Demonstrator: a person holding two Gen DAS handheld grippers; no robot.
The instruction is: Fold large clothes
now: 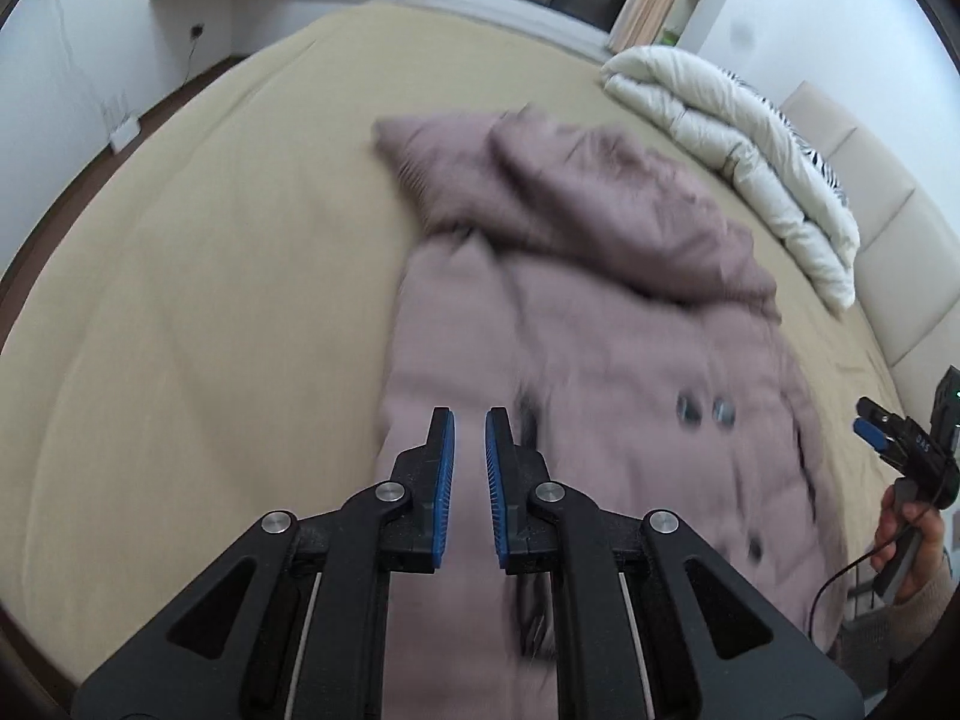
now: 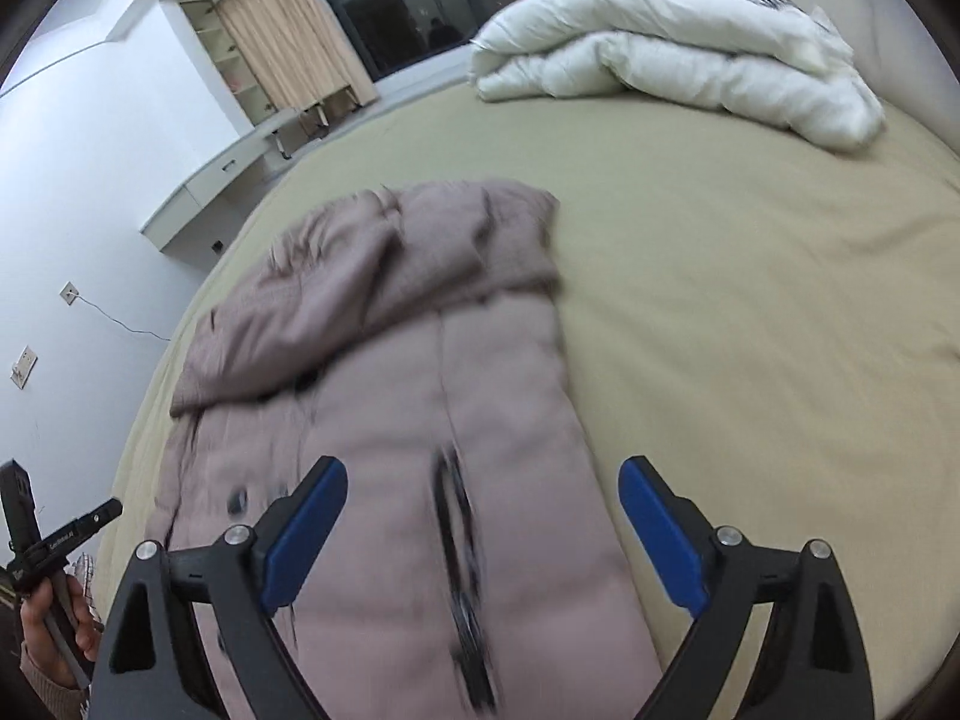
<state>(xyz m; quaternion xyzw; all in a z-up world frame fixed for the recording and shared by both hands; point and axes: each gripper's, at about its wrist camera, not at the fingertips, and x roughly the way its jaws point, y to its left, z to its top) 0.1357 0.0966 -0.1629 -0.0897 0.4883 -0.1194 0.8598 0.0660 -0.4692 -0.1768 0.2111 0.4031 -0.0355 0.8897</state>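
A mauve padded coat (image 1: 588, 324) lies on the beige bed, with its far part folded back over the body and dark buttons showing; it also shows in the right wrist view (image 2: 420, 396). My left gripper (image 1: 470, 420) hovers above the coat's near left side, its blue pads a narrow gap apart with nothing between them. My right gripper (image 2: 483, 474) is wide open above the coat's near end, empty. The right gripper also shows at the right edge of the left wrist view (image 1: 870, 420), and the left one at the left edge of the right wrist view (image 2: 102, 510).
The beige bed sheet (image 1: 210, 300) spreads wide around the coat. A folded white duvet (image 1: 738, 138) lies at the head of the bed by the padded headboard (image 1: 870, 198); it also shows in the right wrist view (image 2: 672, 66). A wall desk, curtains and a dark window stand beyond.
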